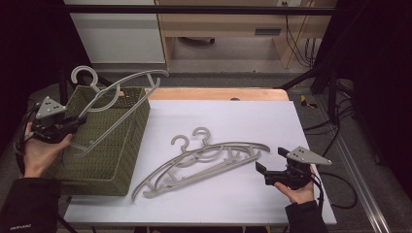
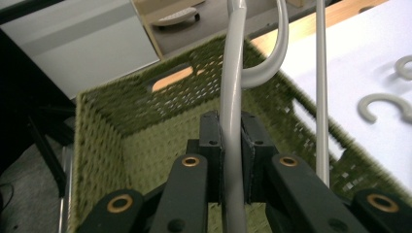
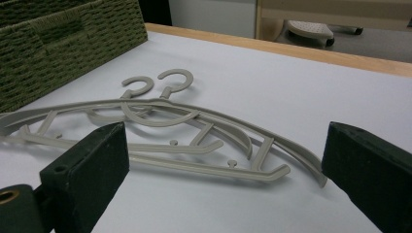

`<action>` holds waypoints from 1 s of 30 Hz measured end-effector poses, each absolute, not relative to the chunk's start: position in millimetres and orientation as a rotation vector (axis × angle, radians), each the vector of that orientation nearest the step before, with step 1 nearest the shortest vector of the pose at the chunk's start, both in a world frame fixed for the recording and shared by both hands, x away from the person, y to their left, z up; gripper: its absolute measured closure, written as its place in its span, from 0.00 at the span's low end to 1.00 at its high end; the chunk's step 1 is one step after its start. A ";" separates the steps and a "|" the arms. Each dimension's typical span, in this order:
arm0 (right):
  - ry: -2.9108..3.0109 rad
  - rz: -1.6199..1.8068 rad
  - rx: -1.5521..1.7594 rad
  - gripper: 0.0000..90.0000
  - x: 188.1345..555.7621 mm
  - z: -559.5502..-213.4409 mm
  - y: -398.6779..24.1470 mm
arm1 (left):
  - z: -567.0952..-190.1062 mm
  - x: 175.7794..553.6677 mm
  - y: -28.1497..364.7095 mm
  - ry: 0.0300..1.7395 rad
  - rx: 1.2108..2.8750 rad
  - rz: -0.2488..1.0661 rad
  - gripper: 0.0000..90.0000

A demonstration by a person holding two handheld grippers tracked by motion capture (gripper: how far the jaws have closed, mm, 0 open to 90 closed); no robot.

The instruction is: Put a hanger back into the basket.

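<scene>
We have the left gripper (image 1: pixel 73 127) pinching the lower bar of 1 grey hanger (image 1: pixel 116 94), jaws pressed onto it, the hanger tilted above the green woven basket (image 1: pixel 127 145) with its hook past the basket's far-left corner. Risk as we judge it: the grip sits far out along a long thin frame, so the hanger could pivot in the pads, or its far arm could catch on the basket's far rim and tip out onto the table. The right gripper (image 1: pixel 272 160) rests right of the basket, jaws spread, empty, facing 2 stacked hangers (image 1: pixel 204 160). Surface — a white tabletop (image 1: pixel 252 116) with a wood edge beyond; behind the basket, a pale cabinet (image 1: pixel 116 34), dark surrounds.
</scene>
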State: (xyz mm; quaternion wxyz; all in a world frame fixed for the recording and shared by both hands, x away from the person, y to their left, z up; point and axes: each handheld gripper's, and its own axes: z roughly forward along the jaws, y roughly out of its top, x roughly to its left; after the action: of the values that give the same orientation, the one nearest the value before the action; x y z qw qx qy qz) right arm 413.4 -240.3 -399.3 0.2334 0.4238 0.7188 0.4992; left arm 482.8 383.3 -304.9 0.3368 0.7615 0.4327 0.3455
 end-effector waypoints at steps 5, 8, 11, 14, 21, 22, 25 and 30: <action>1.981 1.370 1.172 0.04 413.7 -400.1 -239.7 | -313.0 479.2 398.5 1.159 1.999 0.915 0.91; 1.981 1.364 1.166 0.04 414.4 -400.8 -239.9 | -316.3 478.1 406.8 1.178 2.002 0.918 0.91; 1.984 1.361 1.169 0.04 414.4 -401.0 -239.9 | -318.6 477.1 414.6 1.191 2.002 0.928 0.91; 1.982 1.366 1.171 0.04 414.3 -400.7 -240.1 | -320.7 476.4 421.2 1.202 2.001 0.927 0.91; 1.979 1.370 1.171 0.04 412.7 -398.3 -242.0 | -322.2 474.8 428.9 1.222 1.987 0.940 0.91; 1.976 1.368 1.172 0.04 412.6 -398.0 -242.3 | -322.4 474.6 430.3 1.226 1.989 0.946 0.91; 1.976 1.366 1.174 0.04 412.3 -397.9 -242.2 | -322.1 474.9 434.1 1.236 1.983 0.949 0.91; 1.980 1.365 1.170 0.04 412.9 -398.7 -241.8 | -322.7 478.8 436.8 1.252 2.019 0.965 0.91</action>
State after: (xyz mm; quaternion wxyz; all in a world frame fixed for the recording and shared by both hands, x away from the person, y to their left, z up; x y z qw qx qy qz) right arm 412.9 -241.8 -398.7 0.2315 0.4258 0.7201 0.4967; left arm 478.8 436.8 -322.7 0.2848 0.7548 0.4680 0.3608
